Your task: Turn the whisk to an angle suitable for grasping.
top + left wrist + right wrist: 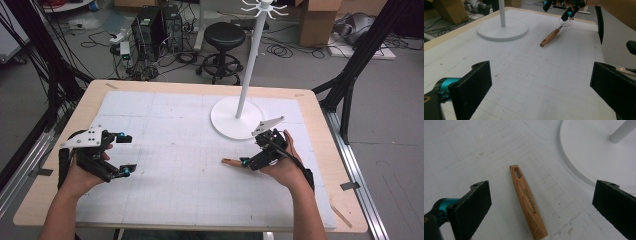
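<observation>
One wooden-handled whisk (527, 200) between the right gripper's (541, 205) parted jaws.

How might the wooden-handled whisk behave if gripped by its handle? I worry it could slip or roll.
The whisk has a smooth, rounded, tapering wooden handle, so it may roll when nudged and could slide between flat jaws. It looks stiff and probably light. The wire head likely springs slightly. The right gripper stands open over it.

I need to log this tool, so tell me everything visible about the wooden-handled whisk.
The whisk is small, with a tapered wood-grain handle bearing a slotted hanging hole at its free end, printed lettering, and a pale collar where thin metal wire loops begin. It lies flat on the white gridded mat beside the stand's round base. The open right gripper hovers above it.
</observation>
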